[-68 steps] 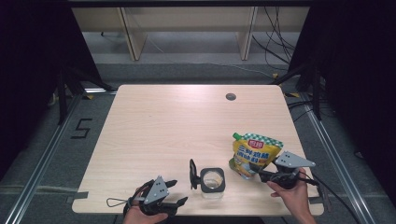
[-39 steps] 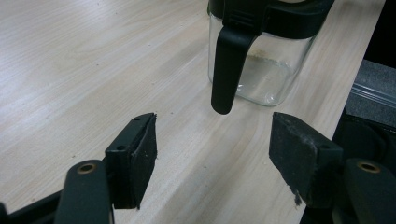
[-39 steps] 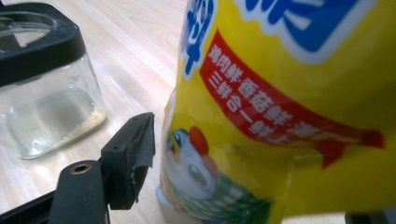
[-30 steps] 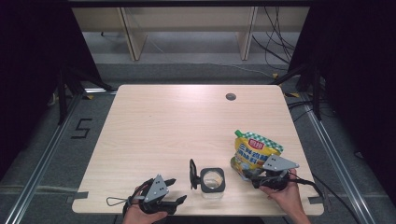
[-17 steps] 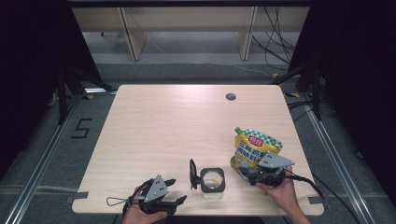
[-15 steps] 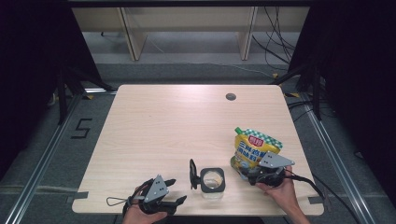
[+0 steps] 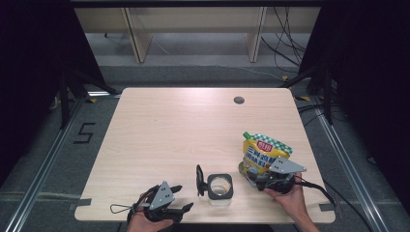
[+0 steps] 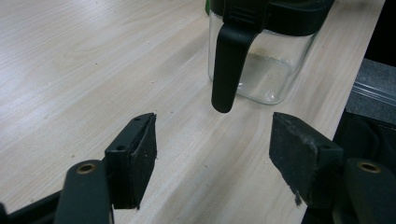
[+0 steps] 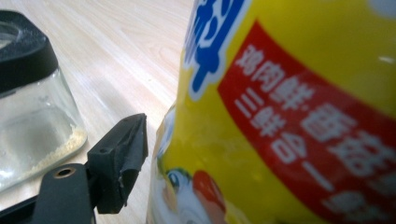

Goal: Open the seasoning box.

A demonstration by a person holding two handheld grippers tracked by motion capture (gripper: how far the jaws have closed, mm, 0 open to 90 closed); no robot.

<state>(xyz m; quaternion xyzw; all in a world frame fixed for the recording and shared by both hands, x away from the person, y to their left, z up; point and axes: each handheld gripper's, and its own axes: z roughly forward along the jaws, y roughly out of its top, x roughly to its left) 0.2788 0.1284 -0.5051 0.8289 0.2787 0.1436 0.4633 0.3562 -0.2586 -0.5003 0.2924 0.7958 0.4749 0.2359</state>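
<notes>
The right hand-held gripper [image 7: 256, 178] is at the bottom of the yellow pouch [image 7: 263, 154], which stands upright near the front right edge of the table [image 7: 174, 125]. In the right gripper view, one black jaw stands just beside the pouch's left side, with a thin gap; the pouch covers the place where the other jaw would be, so I cannot tell if the jaws grip the pouch or how far they are open.

The left hand-held gripper [image 8: 212, 149] is low at the front edge of the table, and its jaws are wide open with nothing between them. They point at the glass jar [image 7: 220, 188], which stands apart from them, near the front edge between the two grippers. The jar has a black rim, and its black lid [image 7: 199, 180] stands open on the jar's left side. A little pale powder lies at the jar's bottom.
</notes>
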